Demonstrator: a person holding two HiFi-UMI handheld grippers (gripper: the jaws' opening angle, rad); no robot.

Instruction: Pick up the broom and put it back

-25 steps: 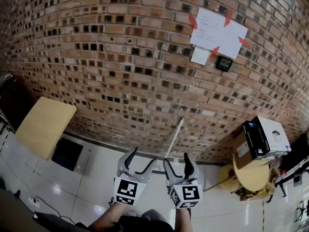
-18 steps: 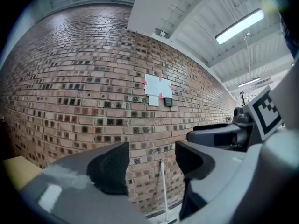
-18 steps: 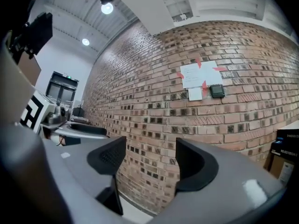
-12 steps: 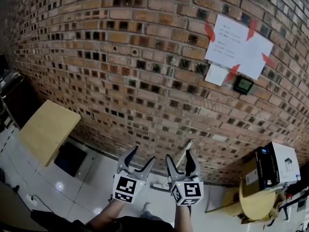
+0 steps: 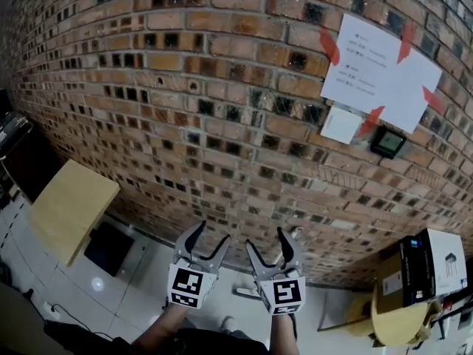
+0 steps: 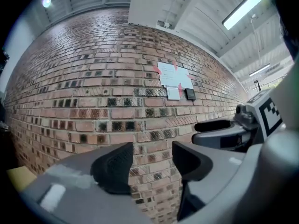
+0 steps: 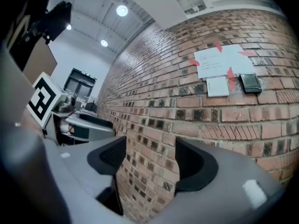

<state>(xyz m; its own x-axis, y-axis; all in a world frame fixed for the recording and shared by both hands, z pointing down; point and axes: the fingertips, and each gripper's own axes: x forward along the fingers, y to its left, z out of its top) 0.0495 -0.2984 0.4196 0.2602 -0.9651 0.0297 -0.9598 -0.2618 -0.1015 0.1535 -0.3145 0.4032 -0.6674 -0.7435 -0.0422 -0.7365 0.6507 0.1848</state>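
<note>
The broom leans against the brick wall with its white handle; my right gripper hides most of it in the head view. Both grippers are held level, side by side, pointing at the wall just in front of the broom. The left gripper has its jaws closing, with only brick showing between its black pads. The right gripper is open, and nothing sits between its pads. Neither gripper view shows the broom.
A wooden tabletop stands at the left by the wall. Papers are taped high on the bricks above a small black device. At the right, boxes rest on a yellow stool. A cable lies on the tiled floor.
The wall has come much closer and fills more of the head view. Both grippers advanced toward the broom, which is now largely covered by the right one. The left jaws have narrowed.
</note>
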